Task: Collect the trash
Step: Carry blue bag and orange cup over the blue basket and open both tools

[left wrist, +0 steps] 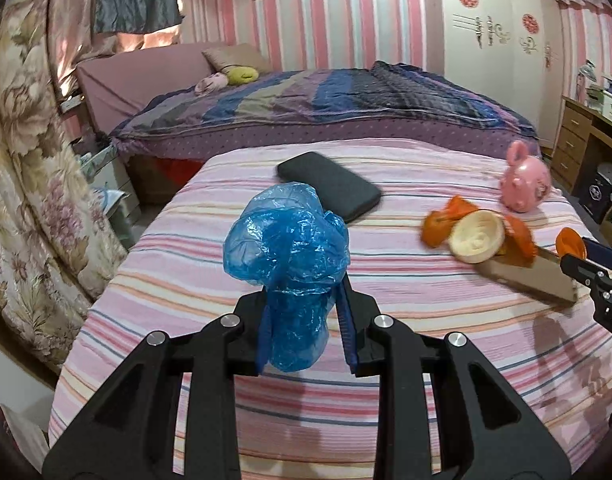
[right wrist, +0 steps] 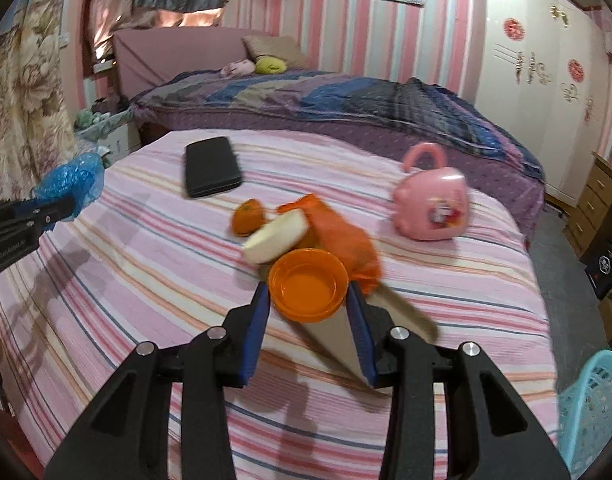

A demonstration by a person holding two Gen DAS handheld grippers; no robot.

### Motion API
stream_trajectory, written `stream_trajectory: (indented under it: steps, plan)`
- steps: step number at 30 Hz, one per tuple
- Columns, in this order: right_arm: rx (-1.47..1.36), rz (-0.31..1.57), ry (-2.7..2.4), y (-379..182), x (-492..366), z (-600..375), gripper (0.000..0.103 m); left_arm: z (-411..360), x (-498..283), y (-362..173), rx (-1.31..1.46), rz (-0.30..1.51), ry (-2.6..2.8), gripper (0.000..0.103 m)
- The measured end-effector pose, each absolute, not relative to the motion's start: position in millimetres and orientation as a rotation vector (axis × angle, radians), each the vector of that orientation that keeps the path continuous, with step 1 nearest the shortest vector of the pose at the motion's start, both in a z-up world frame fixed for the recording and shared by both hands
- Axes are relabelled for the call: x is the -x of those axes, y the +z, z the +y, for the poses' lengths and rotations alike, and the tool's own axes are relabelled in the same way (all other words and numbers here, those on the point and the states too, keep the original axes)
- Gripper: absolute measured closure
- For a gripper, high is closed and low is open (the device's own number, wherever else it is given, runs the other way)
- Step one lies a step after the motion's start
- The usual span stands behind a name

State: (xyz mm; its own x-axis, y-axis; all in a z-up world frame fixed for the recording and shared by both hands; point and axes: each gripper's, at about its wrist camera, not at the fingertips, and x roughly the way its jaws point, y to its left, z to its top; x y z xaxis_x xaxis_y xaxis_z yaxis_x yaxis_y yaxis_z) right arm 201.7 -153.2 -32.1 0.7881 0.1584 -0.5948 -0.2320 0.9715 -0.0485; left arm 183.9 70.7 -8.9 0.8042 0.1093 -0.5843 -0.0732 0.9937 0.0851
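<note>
My left gripper (left wrist: 306,292) is shut on a crumpled blue plastic bag (left wrist: 286,240) and holds it above the pink striped table cover (left wrist: 226,184); it also shows at the left of the right wrist view (right wrist: 72,178). My right gripper (right wrist: 307,292) is shut on a small orange plastic cup (right wrist: 307,290), held just above the cover; the cup shows at the right edge of the left wrist view (left wrist: 570,243). Orange peels (right wrist: 337,236), a pale round lid (right wrist: 276,236) and a beige flat card (right wrist: 341,340) lie under and beyond the cup.
A black wallet (right wrist: 212,166) lies at the far middle of the cover. A pink toy pot (right wrist: 429,208) stands at the right. A light blue basket (right wrist: 593,408) stands on the floor at the right. A bed (left wrist: 325,100) lies behind.
</note>
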Motion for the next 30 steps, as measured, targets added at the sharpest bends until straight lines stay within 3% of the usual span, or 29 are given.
stream_trajectory:
  steps: [30]
  plan:
    - [0.028, 0.554, -0.076, 3.0, -128.4, -379.4, 0.064, -131.2, -152.2, -3.5, -0.154, 0.586, -0.124, 0.076]
